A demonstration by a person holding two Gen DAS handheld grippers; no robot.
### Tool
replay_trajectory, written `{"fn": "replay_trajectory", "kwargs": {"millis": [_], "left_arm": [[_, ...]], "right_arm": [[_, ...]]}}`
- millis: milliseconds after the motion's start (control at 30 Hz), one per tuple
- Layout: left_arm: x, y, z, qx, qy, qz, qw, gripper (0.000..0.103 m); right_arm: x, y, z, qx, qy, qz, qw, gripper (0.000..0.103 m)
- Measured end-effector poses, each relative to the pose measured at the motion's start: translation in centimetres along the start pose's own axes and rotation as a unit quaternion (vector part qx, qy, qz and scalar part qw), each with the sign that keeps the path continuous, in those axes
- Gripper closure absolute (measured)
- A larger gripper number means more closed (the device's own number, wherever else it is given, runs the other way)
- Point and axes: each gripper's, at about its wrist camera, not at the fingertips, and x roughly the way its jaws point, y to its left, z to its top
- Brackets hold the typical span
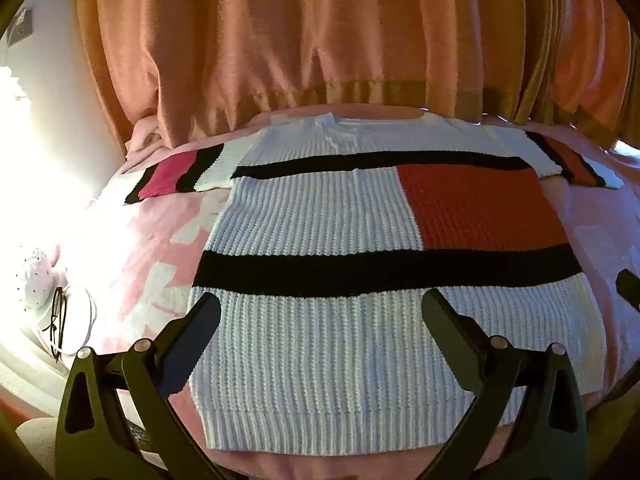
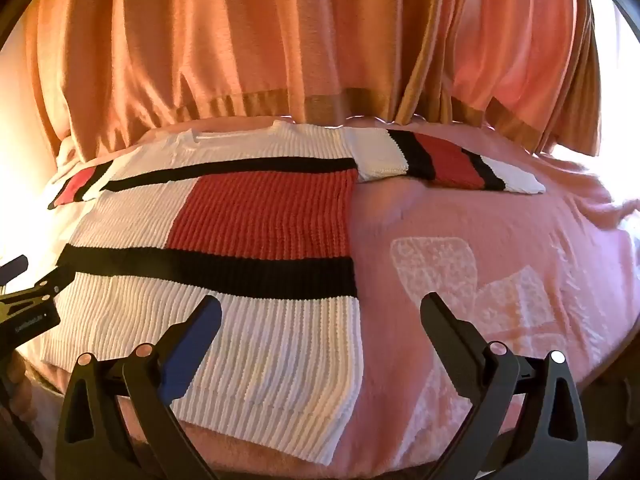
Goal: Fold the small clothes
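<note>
Garment: a short-sleeved knit sweater, chunky ribbed stitch, mostly white
Pattern: two black horizontal bands cross the body, one at chest height, one lower down; between them a red block fills one half of the front, the other half stays white
Sleeves: each carries a red stripe edged in black with a white cuff; both lie spread out flat to the sides
Hem and neck: ribbed white hem at the near end, round white neckline at the far end
Lay: flat and unfolded, front up, no creases of note
Place: on a pink blanket with pale white shapes, the hem at the near edge of the bed, the neckline at the far edge by the curtain
Curtain: orange-pink drapes hang behind the far edge with a darker band along the bottom
Left gripper: jaws spread wide, nothing between them, above the lower white part of the sweater
Right gripper: jaws spread wide and empty, above the sweater's side edge, one finger over the knit, the other over bare blanket
Side items: a white cap and a pair of glasses lie off the blanket's left edge
</note>
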Motion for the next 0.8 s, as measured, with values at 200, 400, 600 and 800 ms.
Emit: {"fn": "replay_trajectory", "kwargs": {"millis": [200,400,600,800], "left_arm": [[-0.3,-0.7,0.1,-0.011,-0.002,-0.003,0.9999,0.005],[0.0,-0.9,0.0,-0.006,-0.001,0.001,1.0,0.005],[-0.1,-0.3,-0.3,-0.009,0.001,-0.003,0.9999,0.005],[-0.1,0.0,-0.4,-0.011,0.003,-0.004,0.9999,0.005]], "right_arm": [[-0.5,1.7,-0.5,-0.03,-0.02,-0.009,0.999,0.005],[-0.1,3.1,-0.2,-0.049,-0.007,-0.003,0.999,0.005],[-0.1,3.6,-0.4,-0.047,-0.013,0.002,0.999,0.005],[0.0,3.8,-0.3,-0.047,-0.013,0.008,0.999,0.005]]}}
